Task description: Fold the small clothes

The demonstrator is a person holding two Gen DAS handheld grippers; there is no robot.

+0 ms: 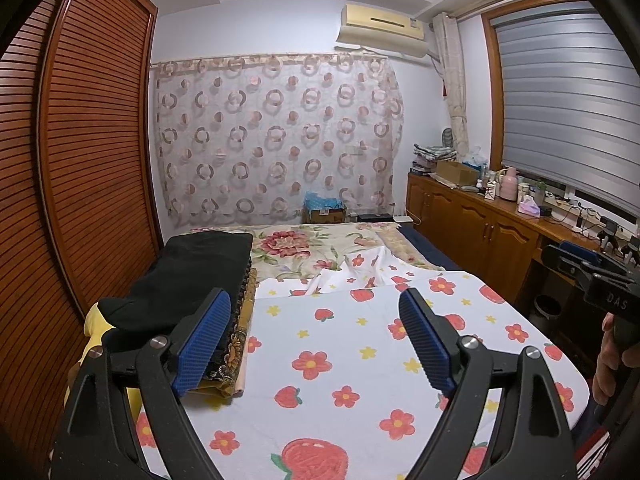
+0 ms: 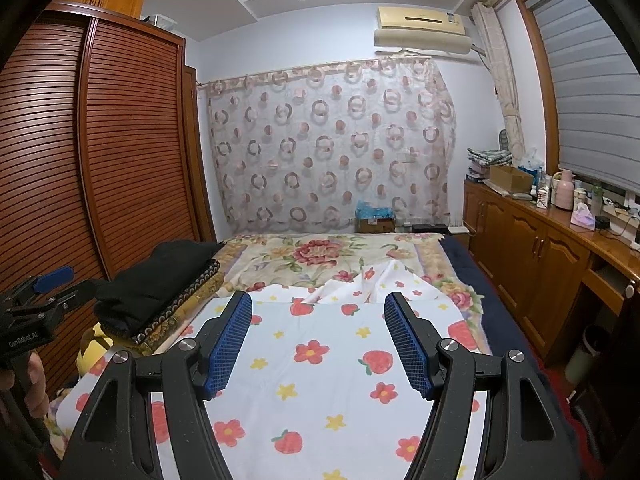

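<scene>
White strawberry-and-flower cloth (image 1: 340, 360) spread flat on bed (image 2: 460, 248), far edge rumpled. Looks thin, light, limp; likely to sag and crease, best pinched at a corner or hem. Left tool (image 1: 316, 340) wide apart, empty, above cloth. Right tool (image 2: 318, 340) also parted, nothing between pads. Folded dark stack (image 1: 192, 276) beside cloth on left. Cardboard box (image 1: 456, 172) on side cabinet, contents unclear.

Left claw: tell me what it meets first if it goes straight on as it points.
Probably the strawberry-print cloth spread on the bed: the open, empty left claw tilts slightly down over it. Depth is unclear.
</scene>
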